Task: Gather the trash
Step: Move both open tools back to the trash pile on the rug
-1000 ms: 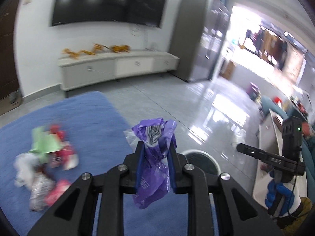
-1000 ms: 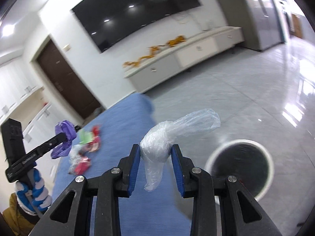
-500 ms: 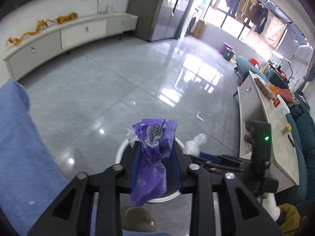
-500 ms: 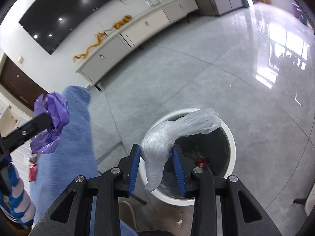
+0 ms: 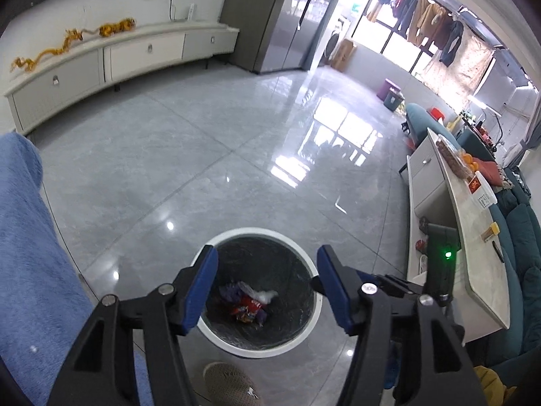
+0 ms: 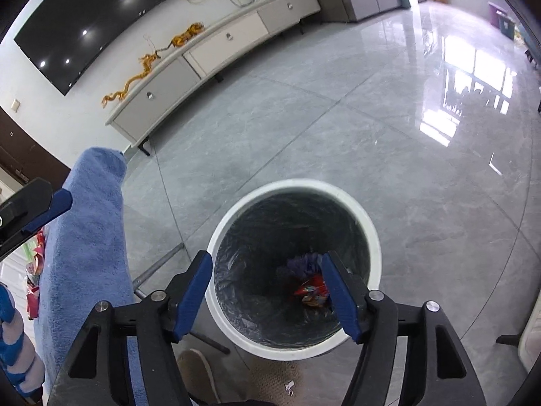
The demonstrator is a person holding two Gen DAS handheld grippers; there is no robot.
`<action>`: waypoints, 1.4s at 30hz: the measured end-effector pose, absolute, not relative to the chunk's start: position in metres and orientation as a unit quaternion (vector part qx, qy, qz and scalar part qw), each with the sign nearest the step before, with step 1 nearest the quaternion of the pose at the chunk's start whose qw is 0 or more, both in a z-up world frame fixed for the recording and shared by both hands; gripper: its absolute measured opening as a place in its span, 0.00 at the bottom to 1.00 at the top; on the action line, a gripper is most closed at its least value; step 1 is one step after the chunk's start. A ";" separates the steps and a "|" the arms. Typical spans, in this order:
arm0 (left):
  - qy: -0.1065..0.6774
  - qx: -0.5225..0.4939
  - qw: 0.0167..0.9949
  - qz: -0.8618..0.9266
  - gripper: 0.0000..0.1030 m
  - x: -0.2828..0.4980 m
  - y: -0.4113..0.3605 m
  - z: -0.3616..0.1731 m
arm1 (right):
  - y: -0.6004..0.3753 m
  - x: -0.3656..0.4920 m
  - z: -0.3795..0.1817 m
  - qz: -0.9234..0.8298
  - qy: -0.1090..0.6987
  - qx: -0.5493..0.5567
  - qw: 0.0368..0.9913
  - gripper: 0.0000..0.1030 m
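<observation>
A round white trash bin with a dark liner stands on the floor below both grippers; it also shows in the right wrist view. Wrappers lie at its bottom: purple, red and clear pieces, also seen in the right wrist view. My left gripper is open and empty above the bin. My right gripper is open and empty above the bin. More trash lies on the blue-covered table at the far left of the right wrist view.
The blue cloth-covered table is at the left, its edge close to the bin. A slippered foot stands in front of the bin. A white counter is at the right. A low white TV cabinet lines the far wall.
Both grippers have opened over the bin. The purple wrapper left the left gripper and the clear plastic bag left the right; both now lie in the bin.
</observation>
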State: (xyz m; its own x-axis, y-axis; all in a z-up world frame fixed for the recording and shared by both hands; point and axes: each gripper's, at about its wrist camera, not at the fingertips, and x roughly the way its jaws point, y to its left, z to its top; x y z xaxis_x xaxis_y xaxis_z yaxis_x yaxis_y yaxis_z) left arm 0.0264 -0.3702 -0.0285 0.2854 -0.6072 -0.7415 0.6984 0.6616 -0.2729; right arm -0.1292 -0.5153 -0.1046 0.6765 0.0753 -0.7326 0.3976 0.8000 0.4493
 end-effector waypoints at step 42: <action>0.195 -0.025 0.958 -0.207 0.58 -0.079 0.025 0.123 | -0.268 -0.241 0.179 0.005 0.087 0.152 0.985 1.00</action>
